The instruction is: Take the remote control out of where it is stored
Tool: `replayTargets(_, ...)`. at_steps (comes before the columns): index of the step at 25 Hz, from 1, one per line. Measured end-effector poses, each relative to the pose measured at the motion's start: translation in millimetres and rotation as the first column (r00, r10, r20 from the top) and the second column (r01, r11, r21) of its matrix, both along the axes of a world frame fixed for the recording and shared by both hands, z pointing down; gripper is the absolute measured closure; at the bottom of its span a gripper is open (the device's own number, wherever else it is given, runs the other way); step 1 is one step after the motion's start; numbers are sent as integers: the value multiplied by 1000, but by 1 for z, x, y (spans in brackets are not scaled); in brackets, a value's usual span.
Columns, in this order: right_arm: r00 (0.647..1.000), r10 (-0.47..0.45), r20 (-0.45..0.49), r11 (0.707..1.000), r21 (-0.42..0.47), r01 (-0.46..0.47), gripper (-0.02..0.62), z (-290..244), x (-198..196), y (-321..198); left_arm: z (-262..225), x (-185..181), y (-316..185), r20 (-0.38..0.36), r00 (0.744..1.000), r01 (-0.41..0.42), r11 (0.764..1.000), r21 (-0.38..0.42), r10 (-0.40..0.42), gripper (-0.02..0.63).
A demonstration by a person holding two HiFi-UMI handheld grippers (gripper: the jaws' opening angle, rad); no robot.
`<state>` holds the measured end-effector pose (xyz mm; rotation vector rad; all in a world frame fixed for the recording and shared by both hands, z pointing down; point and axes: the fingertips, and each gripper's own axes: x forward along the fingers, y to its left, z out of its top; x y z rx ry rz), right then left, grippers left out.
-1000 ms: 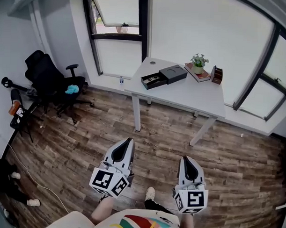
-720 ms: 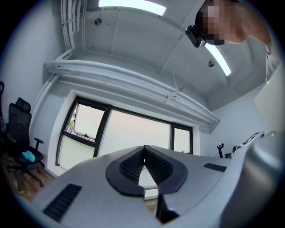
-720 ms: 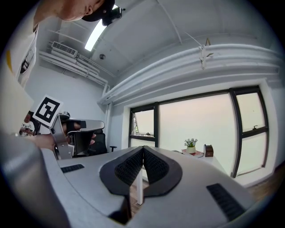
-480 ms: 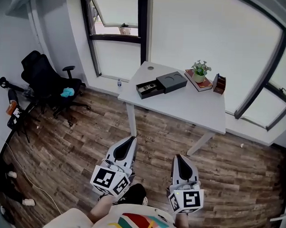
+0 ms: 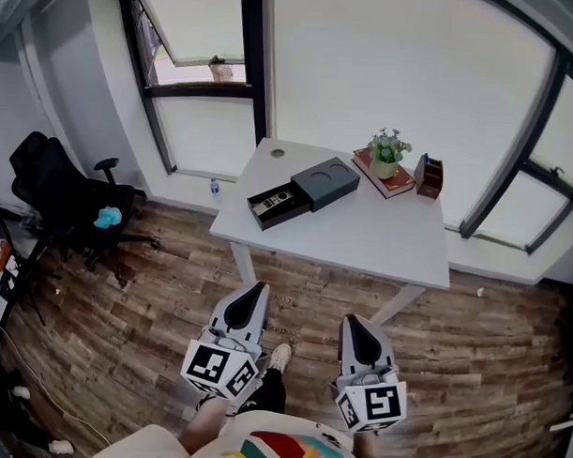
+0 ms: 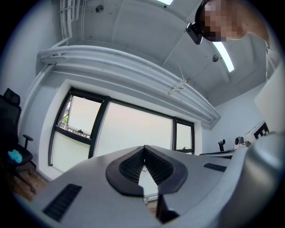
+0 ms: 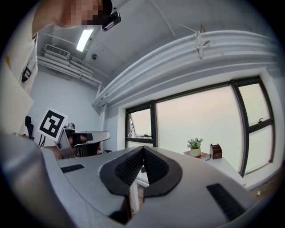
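On the white table [image 5: 361, 237] stands a dark storage box [image 5: 327, 182] whose drawer [image 5: 280, 205] is pulled out toward the left. A dark remote control [image 5: 276, 200] lies inside that drawer. My left gripper [image 5: 255, 289] and right gripper [image 5: 348, 321] hang side by side over the wooden floor, well short of the table. Both are shut with nothing between the jaws. In the left gripper view the left gripper [image 6: 144, 148] points at the window. The right gripper [image 7: 143, 149] in its own view points at the window too, and the table's right end shows beyond it.
A small potted plant [image 5: 386, 153] on a red book, and a brown holder [image 5: 428, 176], stand at the table's far right. A black office chair [image 5: 64, 194] with a blue cloth stands left. Windows run behind the table; wooden floor lies between me and it.
The table has come nearer and shifted left in the head view as the person walks toward it. Both grippers stay shut and held low.
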<state>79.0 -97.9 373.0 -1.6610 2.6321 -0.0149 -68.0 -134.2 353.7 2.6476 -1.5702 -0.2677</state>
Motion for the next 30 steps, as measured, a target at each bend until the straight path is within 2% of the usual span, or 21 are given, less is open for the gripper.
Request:
replayTargets(8,999,43,-29,999,-11,-43,594,-20,-14,-134,-20,-14,-137,1,999,-48,999,4,48,597)
replayTargets(12,998,48,-45,999,0,-48,594,-23,-31,-199,-23,-33,-199,1,999,-47,999,7,47,598)
replayTargets(15,995,81,-61,997,3,-81,594,-23,-34,-238,-22,-48,-240,7,999,-47,999,-1,47,597)
replayTargets(18,995,94,-41,994,-45,-96,594,-14,-29,-261,-21,-54,-276,12,999,-47,999,-10,47,597)
replayTargets(24,998,59,-32,986,-153,-63,594,17,-29,-313,-5,-47,-331,5,999,-37,997,-65,38,597)
replayTargets(30,999,-38,-20,993,-109,35,594,5,-31,-379,-9,-29,-371,15,1000,-3,998,-69,4,597)
